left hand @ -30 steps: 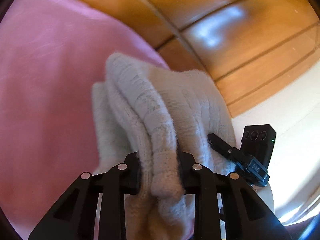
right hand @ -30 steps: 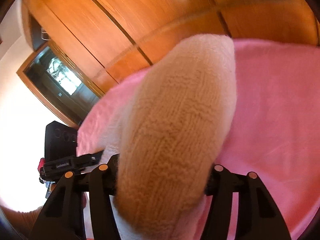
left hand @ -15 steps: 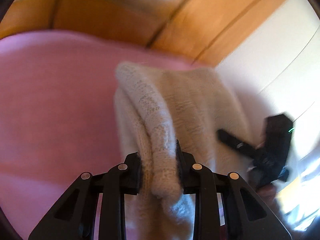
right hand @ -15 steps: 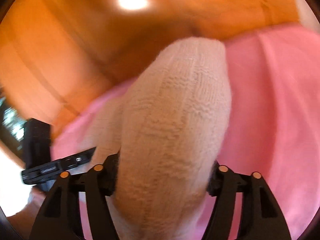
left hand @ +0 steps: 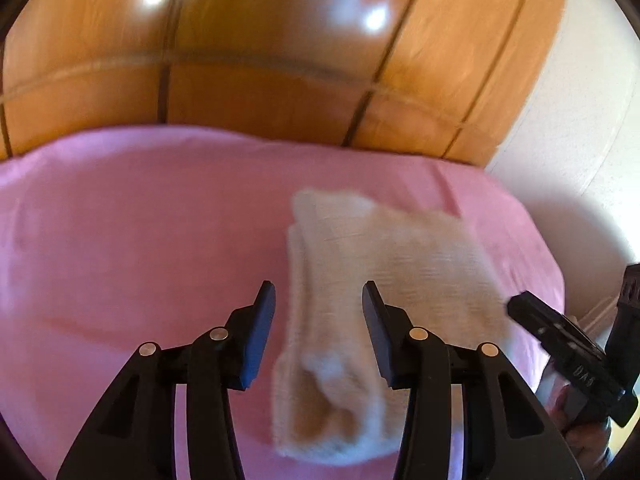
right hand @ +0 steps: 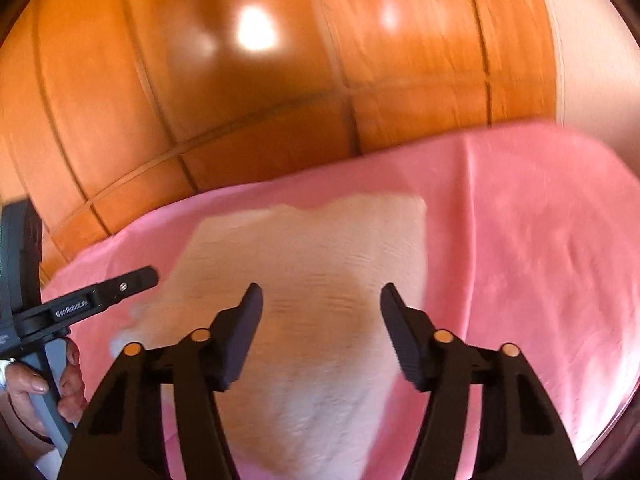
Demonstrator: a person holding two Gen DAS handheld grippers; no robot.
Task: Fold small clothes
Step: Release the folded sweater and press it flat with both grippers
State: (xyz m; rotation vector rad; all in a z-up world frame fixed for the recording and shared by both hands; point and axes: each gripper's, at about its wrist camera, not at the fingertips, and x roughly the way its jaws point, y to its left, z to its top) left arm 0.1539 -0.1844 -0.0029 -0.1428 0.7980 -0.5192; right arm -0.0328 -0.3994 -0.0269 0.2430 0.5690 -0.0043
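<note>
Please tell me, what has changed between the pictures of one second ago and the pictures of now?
Both grippers have let go of the cream knitted garment. The left gripper has just been opening; the right gripper's jaws have just been closing a little, yet touch nothing. The garment, earlier lifted and pinched, now lies folded on the pink sheet. The wooden panels behind are unchanged.

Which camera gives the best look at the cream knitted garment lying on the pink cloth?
The right wrist view: the knitted garment spreads broad and flat between the right gripper's open jaws. The left wrist view shows it narrower, blurred, beside the pink cloth.
</note>
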